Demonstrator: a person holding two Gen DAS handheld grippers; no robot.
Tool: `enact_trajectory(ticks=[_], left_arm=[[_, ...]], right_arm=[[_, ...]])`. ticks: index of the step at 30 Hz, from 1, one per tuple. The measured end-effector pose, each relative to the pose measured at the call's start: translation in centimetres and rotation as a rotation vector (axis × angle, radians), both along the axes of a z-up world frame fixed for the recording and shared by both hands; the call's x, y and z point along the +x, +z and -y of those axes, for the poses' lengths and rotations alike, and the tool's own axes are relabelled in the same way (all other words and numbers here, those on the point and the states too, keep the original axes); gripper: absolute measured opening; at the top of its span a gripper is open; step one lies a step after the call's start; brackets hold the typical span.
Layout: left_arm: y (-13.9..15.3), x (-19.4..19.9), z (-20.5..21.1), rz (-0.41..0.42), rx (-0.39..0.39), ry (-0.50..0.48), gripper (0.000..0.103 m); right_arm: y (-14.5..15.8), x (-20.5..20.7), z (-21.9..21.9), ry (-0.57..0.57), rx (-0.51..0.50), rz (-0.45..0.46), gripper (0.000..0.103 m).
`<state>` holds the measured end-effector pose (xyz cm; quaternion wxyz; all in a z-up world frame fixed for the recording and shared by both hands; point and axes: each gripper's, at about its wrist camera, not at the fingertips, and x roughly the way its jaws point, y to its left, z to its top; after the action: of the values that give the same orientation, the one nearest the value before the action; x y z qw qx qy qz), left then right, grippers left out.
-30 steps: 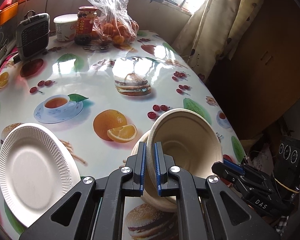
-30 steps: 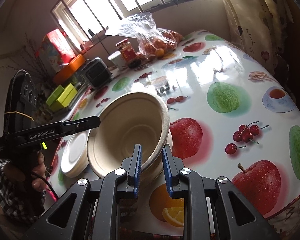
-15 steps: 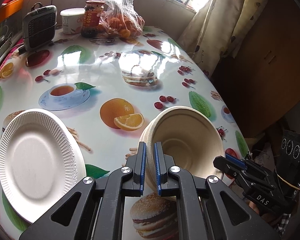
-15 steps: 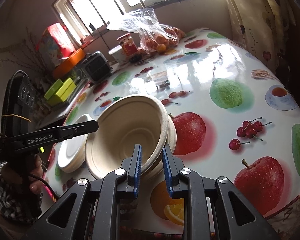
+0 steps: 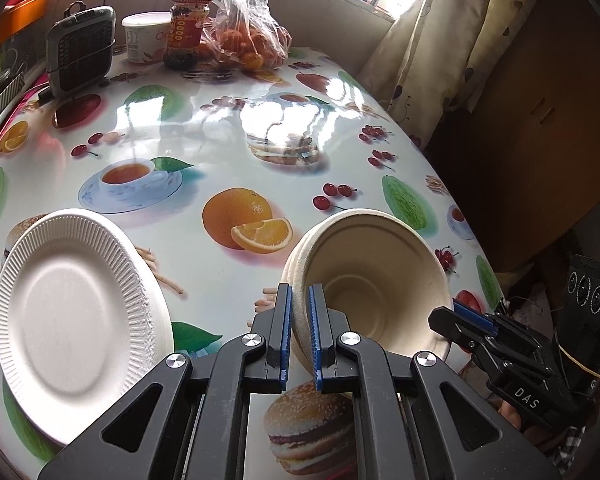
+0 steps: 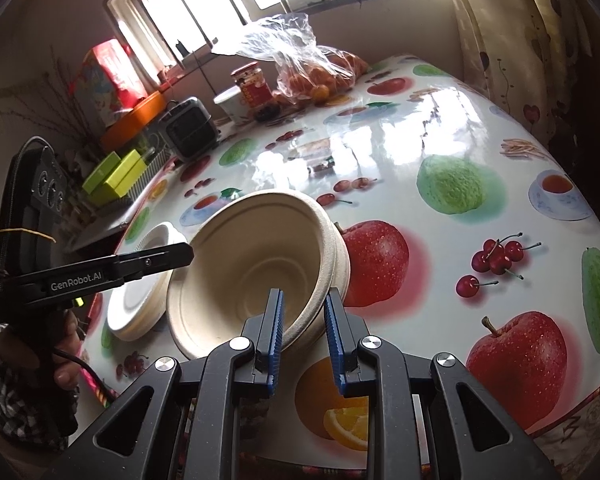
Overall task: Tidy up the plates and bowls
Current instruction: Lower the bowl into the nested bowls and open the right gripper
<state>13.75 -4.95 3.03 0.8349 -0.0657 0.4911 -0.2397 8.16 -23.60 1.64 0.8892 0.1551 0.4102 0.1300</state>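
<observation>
Near the front edge of the fruit-print surface (image 5: 228, 128): stacked paper bowls (image 5: 374, 276) tilted and clamped at the rim.

Left gripper (image 5: 298, 332) pinching the near rim of the bowls; right gripper (image 6: 303, 334) spread, straddling the opposite rim without closing. Paper plates (image 5: 72, 304) stacked just to the left. Best done by keeping the pinch firm, lowering the bowls level, settling them flat beside the plates before releasing.
</observation>
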Motion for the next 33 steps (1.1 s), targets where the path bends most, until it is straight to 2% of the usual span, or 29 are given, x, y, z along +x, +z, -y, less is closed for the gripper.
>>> enact_trajectory(ticks=[13,21,33], left_arm=[[-0.04,-0.10,0.01,0.001,-0.001,0.004,0.008],[-0.12,-0.08,0.04,-0.004,0.000,0.008,0.008],[-0.29,-0.10,-0.09,0.000,-0.001,0.008,0.009]], right_arm=[[-0.32,0.16,-0.01,-0.005,-0.032,0.003,0.022],[-0.17,0.25,0.24,-0.018,-0.053,0.005,0.030],[-0.29,0.28,0.24,-0.017,-0.053,0.004,0.034]])
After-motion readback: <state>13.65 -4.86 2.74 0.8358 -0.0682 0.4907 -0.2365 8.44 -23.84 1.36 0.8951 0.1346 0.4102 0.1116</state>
